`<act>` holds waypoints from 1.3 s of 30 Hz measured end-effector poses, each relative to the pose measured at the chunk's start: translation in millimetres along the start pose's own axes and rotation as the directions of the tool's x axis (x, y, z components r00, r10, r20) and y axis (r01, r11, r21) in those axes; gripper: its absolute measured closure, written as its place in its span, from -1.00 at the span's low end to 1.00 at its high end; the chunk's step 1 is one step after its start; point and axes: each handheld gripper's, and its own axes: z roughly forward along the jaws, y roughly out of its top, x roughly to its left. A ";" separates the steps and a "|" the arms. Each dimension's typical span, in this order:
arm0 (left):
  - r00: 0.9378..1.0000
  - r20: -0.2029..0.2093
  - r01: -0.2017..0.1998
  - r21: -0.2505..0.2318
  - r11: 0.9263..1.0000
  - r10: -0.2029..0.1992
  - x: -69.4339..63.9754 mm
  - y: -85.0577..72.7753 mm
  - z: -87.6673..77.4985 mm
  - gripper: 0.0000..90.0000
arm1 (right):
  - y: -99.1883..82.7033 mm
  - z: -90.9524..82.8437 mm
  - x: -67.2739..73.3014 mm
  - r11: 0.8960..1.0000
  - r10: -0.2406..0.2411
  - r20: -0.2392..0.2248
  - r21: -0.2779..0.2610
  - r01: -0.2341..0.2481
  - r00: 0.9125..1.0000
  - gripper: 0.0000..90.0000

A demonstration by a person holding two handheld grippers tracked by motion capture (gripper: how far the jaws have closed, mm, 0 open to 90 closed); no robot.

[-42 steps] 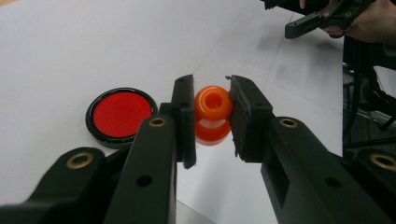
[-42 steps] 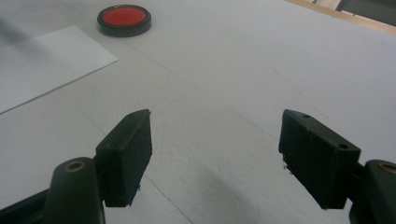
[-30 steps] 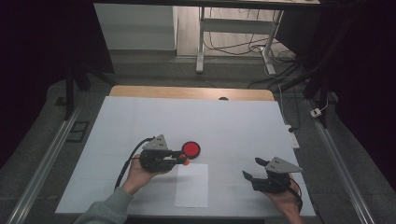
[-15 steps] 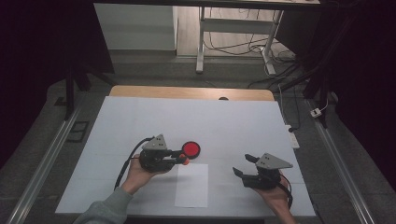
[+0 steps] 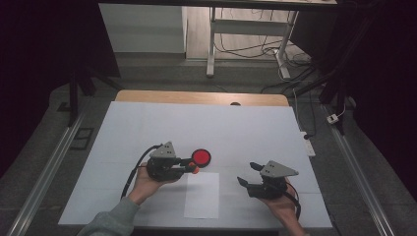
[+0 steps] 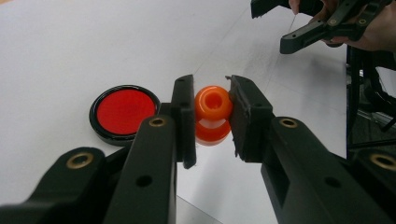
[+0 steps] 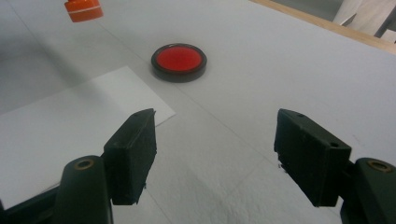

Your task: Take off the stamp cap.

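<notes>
Left gripper [image 6: 208, 116] clamped on small orange stamp [image 6: 213, 114] beside red ink pad [image 6: 123, 112]; likely light, rigid, slippery; best gripped mid-body.

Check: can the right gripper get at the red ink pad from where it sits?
Probably yes. The right gripper stands open and empty, and bare table lies between it and the red ink pad; the left gripper, shut on an orange stamp, sits beside the pad.
</notes>
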 end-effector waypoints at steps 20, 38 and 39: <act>1.000 0.005 0.001 0.000 1.000 -0.001 -1.0 0.0 2.1 0.61 | 11.4 18.9 17.1 0.999 -0.037 -0.059 0.002 0.037 0.998 -0.36; 1.000 0.009 0.000 0.000 1.000 0.000 -1.2 0.1 2.4 0.61 | 19.2 32.9 29.5 0.998 -0.063 -0.091 0.013 0.065 0.994 -0.36; 1.000 0.010 0.000 0.001 1.000 0.000 -1.3 0.1 2.4 0.61 | 19.7 33.6 30.2 0.998 -0.065 -0.092 0.012 0.066 0.994 -0.35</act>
